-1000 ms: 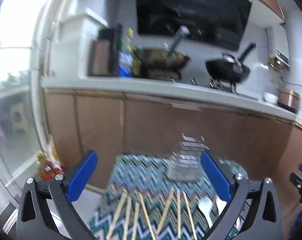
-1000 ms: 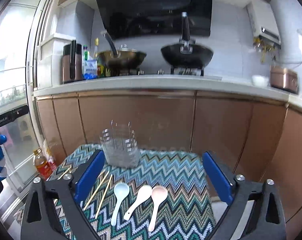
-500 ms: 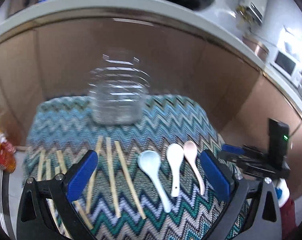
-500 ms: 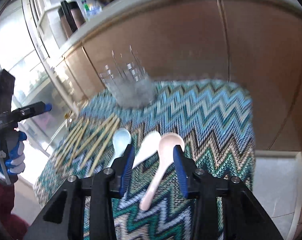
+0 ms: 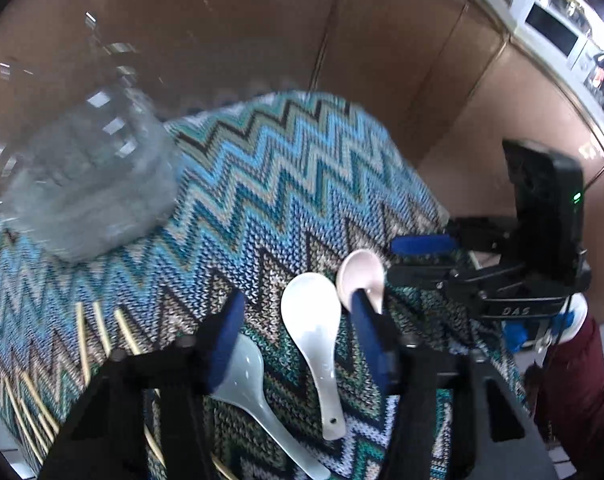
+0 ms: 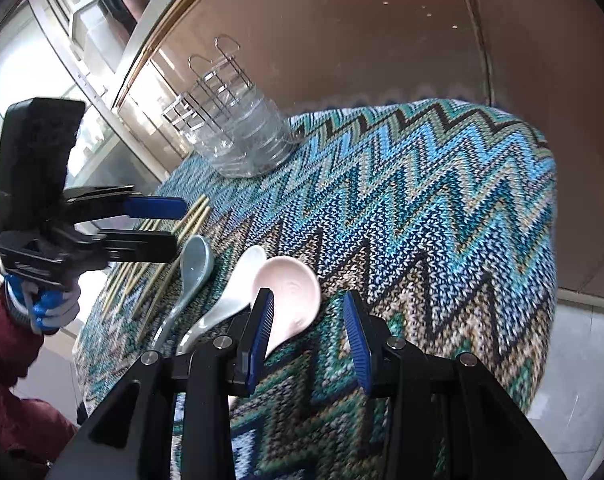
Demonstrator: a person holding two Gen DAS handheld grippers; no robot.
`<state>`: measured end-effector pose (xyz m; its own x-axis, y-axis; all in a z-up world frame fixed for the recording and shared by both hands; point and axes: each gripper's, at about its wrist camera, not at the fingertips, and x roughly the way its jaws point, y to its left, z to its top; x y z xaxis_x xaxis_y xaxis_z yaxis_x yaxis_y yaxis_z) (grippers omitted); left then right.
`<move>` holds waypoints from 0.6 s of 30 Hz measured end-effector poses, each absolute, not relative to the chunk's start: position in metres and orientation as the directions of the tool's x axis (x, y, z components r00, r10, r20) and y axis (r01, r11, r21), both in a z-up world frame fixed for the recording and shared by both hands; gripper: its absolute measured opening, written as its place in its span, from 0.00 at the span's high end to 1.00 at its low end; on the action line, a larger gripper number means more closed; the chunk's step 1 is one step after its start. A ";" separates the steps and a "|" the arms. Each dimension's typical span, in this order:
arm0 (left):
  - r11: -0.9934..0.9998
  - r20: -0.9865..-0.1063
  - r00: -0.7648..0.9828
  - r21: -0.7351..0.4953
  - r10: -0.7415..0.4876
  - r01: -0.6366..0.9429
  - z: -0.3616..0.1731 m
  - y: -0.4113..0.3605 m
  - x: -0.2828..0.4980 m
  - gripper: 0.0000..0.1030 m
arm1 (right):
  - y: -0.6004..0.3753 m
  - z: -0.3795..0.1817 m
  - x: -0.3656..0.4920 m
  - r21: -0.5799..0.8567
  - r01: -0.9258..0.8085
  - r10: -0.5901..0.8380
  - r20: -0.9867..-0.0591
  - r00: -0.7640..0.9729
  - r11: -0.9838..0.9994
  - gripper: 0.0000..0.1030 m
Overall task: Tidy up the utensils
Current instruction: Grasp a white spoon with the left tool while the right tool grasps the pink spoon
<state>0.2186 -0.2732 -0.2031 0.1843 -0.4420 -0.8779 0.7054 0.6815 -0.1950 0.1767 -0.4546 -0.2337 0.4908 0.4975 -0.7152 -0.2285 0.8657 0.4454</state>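
Observation:
Three ceramic spoons lie side by side on the zigzag cloth (image 5: 282, 168): pale blue (image 5: 246, 376), white (image 5: 309, 320) and pink (image 5: 361, 276). My left gripper (image 5: 296, 328) hovers over them, its jaws closing, with the white spoon's bowl in the gap but not pressed. My right gripper (image 6: 307, 332) hangs just above the pink spoon (image 6: 294, 292), jaws half narrowed, pads not touching it. Each gripper shows in the other's view: the right gripper (image 5: 421, 256), the left gripper (image 6: 170, 226). Several wooden chopsticks (image 5: 102, 336) lie left of the spoons.
A clear holder in a wire frame (image 6: 238, 136) stands at the cloth's far side, blurred in the left wrist view (image 5: 90, 184). Brown cabinet doors (image 6: 341, 40) rise behind the table. The cloth (image 6: 421, 200) drops off at its right edge toward tiled floor (image 6: 573, 360). A gloved hand (image 6: 46, 304) holds the left gripper.
Both grippers have dropped toward the table and tipped downward. Both jaws have narrowed from wide. The left gripper has swung from the chopsticks over to the spoons.

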 end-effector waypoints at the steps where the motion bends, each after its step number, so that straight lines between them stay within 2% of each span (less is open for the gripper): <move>1: 0.676 -0.885 0.169 -0.195 -0.433 0.711 -0.208 -0.276 0.221 0.59 | -0.454 -0.236 0.180 0.445 -0.237 0.502 -0.717 0.483 0.864 0.64; 10: 0.608 -0.912 0.085 -0.196 -0.401 0.769 -0.233 -0.294 0.237 0.60 | -0.446 -0.244 0.207 0.437 -0.308 0.533 -0.733 0.423 0.845 0.64; 13: 0.587 -0.919 0.059 -0.199 -0.390 0.785 -0.239 -0.297 0.239 0.63 | -0.439 -0.247 0.215 0.420 -0.337 0.532 -0.747 0.399 0.843 0.65; 15: 0.577 -0.924 0.042 -0.202 -0.380 0.792 -0.247 -0.301 0.241 0.70 | -0.436 -0.250 0.219 0.415 -0.353 0.534 -0.753 0.385 0.838 0.71; 18: 0.564 -0.929 0.008 -0.218 -0.371 0.796 -0.254 -0.304 0.242 0.80 | -0.427 -0.254 0.225 0.401 -0.380 0.534 -0.763 0.364 0.833 0.86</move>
<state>0.2422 -0.3043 -0.2541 0.0080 -0.3709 -0.9286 0.7965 0.5639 -0.2183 0.2249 -0.4270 -0.2543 0.3637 0.5337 -0.7635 -0.3802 0.8333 0.4014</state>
